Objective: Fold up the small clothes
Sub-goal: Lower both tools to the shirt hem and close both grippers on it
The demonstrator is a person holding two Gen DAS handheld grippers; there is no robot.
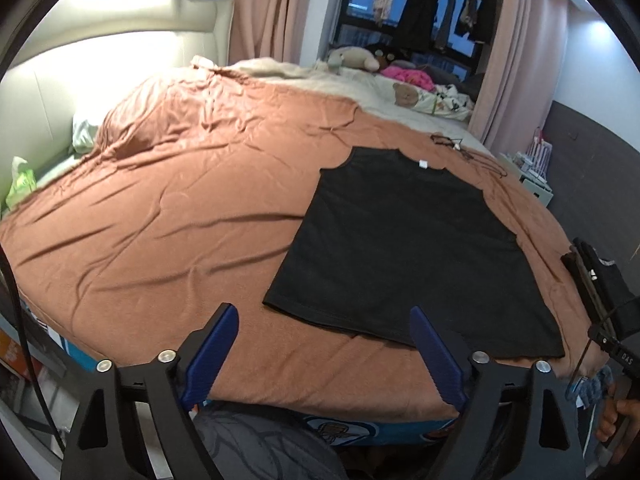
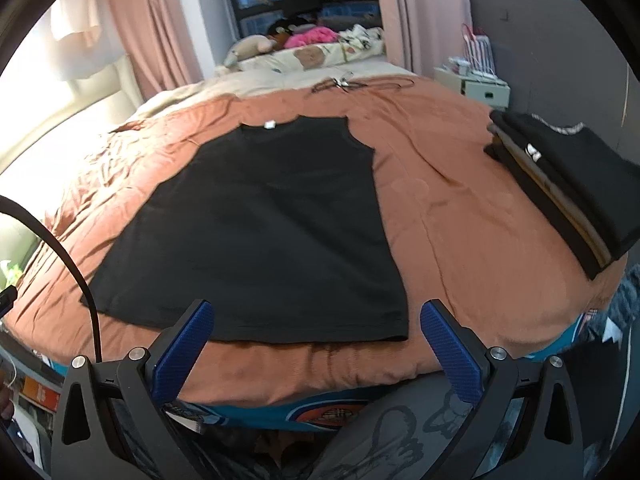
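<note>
One folded stack [image 2: 568, 184], contents unclear.

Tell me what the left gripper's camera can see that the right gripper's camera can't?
Only the left wrist view shows the green tissue pack by the headboard and a hand holding the other gripper's handle. Only the right wrist view shows the whole stack of folded clothes; the left view catches just its edge. Both show the black shirt lying flat on the brown bedspread, and each camera's own open gripper, left gripper and right gripper.
</note>
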